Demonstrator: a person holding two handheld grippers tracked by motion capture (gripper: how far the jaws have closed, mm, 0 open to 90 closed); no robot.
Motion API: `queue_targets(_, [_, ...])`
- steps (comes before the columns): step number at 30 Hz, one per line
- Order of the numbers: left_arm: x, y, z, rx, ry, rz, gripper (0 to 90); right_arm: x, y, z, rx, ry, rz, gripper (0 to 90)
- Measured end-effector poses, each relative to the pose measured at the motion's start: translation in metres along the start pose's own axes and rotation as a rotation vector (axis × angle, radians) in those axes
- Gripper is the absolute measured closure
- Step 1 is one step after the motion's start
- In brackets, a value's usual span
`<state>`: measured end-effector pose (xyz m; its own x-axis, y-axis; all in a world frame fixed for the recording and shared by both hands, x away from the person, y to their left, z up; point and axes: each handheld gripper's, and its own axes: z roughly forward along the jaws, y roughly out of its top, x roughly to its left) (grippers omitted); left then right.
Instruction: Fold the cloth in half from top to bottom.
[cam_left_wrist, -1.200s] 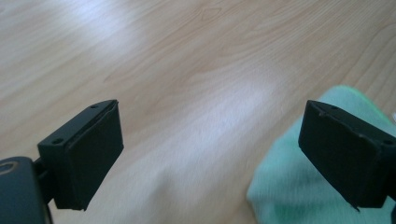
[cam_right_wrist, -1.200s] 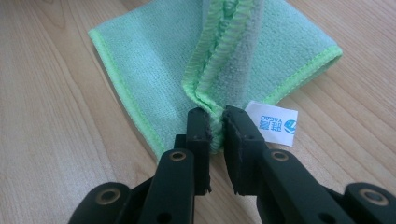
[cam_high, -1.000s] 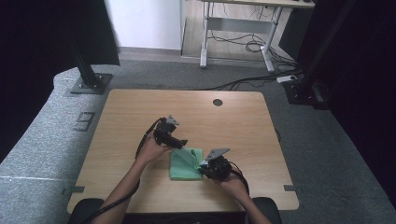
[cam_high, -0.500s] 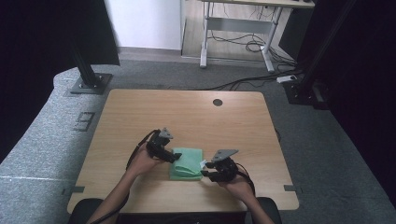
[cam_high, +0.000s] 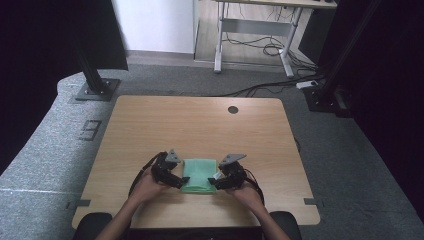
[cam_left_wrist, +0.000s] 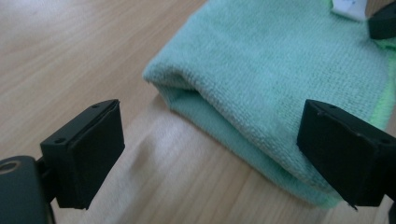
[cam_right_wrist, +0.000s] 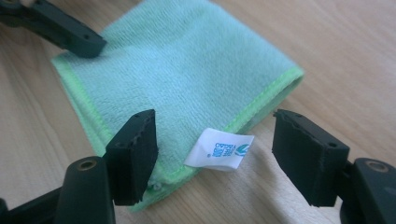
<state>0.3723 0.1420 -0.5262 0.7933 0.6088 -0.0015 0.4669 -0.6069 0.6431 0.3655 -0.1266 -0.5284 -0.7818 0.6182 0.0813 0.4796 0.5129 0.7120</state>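
The left gripper sits at the left edge of a folded green microfibre cloth, near the front of the wooden table. In the left gripper view its jaws stand spread wide and grasp nothing. The cloth's rounded fold lies between them and a little ahead, nearer the right-hand jaw, which overlaps the cloth's near edge. The risk here is a partial bite. If the jaws close from this stance, the right-hand one may press down on the top layer while the left-hand one meets only bare wood, so the fold would slide away or open up instead of being pinched.

The cloth lies flat between the two grippers, folded into a small rectangle, with its stitched hem facing the right side.

The right gripper is at the cloth's right edge, its jaws likewise released and empty. In the right gripper view the left-hand jaw rests over the corner, and the white care label lies in the gap between the jaws, with the hemmed edge just beyond. Closing here could catch only the label or one layer of hem, and a lift would then let the lower layers drop and undo the fold. If the two grippers pull unevenly, the cloth could also skew on the smooth wood.
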Motion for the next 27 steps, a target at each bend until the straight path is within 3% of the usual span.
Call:
queue_targets(4, [-0.001, -0.007, 0.004, 0.019, 0.025, -0.001, 7.0, 0.004, -0.004, 0.006, 0.035, -0.004, -0.026, 30.2])
queue_targets(9, [-0.002, -0.009, 0.007, 0.014, 0.036, -0.01, 6.7, 0.006, -0.012, 0.0, 0.041, -0.01, -0.025, 30.4])
queue_targets(16, [-0.002, -0.012, 0.008, 0.003, 0.032, -0.029, 6.8, 0.005, -0.009, -0.013, 0.003, -0.035, -0.012, 29.6])
queue_targets(20, [-0.003, -0.013, 0.008, -0.006, 0.039, -0.04, 6.8, 0.007, 0.0, -0.002, 0.001, -0.038, -0.019, 26.5])
queue_targets(23, [-0.004, -0.015, 0.008, -0.016, 0.047, -0.061, 6.8, 0.009, -0.002, 0.009, 0.053, -0.044, -0.025, 25.6])
queue_targets(27, [-0.006, -0.016, 0.008, -0.021, 0.058, -0.067, 6.8, 0.009, -0.012, 0.003, 0.039, -0.059, -0.013, 25.6])
